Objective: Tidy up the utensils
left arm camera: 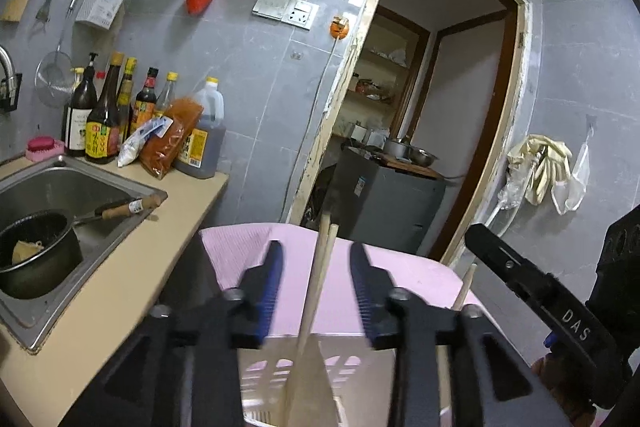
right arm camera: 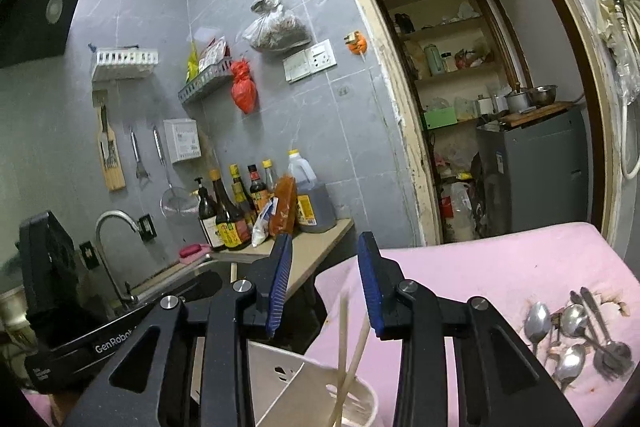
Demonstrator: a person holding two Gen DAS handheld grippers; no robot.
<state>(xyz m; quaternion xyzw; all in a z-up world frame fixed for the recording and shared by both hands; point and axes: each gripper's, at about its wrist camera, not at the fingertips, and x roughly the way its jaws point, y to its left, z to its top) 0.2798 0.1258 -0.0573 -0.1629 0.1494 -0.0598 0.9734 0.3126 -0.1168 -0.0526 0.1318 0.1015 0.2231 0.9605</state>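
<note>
Chopsticks are being dropped into the holder, the step in hand.

In the left wrist view, the sink (left arm camera: 60, 187) is being shown at nine o'clock, with a dark pot (left arm camera: 34, 251) sitting in it. At the centre, the left gripper (left arm camera: 316, 279) is being held with its fingers (left arm camera: 268, 275) parted to a narrow gap, and a pair of wooden chopsticks (left arm camera: 316, 283) is standing between them, touched by neither pad. The chopsticks are being received at six o'clock by the slotted white utensil holder (left arm camera: 272, 367), which is resting on the pink-covered table (left arm camera: 240, 243).

In the right wrist view, the right gripper (right arm camera: 326, 283) is likewise being held narrowly open and empty above the same holder (right arm camera: 360, 399), where two chopsticks (right arm camera: 352, 355) are leaning. At four o'clock, several metal spoons (right arm camera: 572, 331) are lying loose on the pink table (right arm camera: 500, 259).

Judged from this, the spoons are being left for next: a reach to four o'clock is called for, with fingers closed on one handle before it is carried to the holder.
</note>
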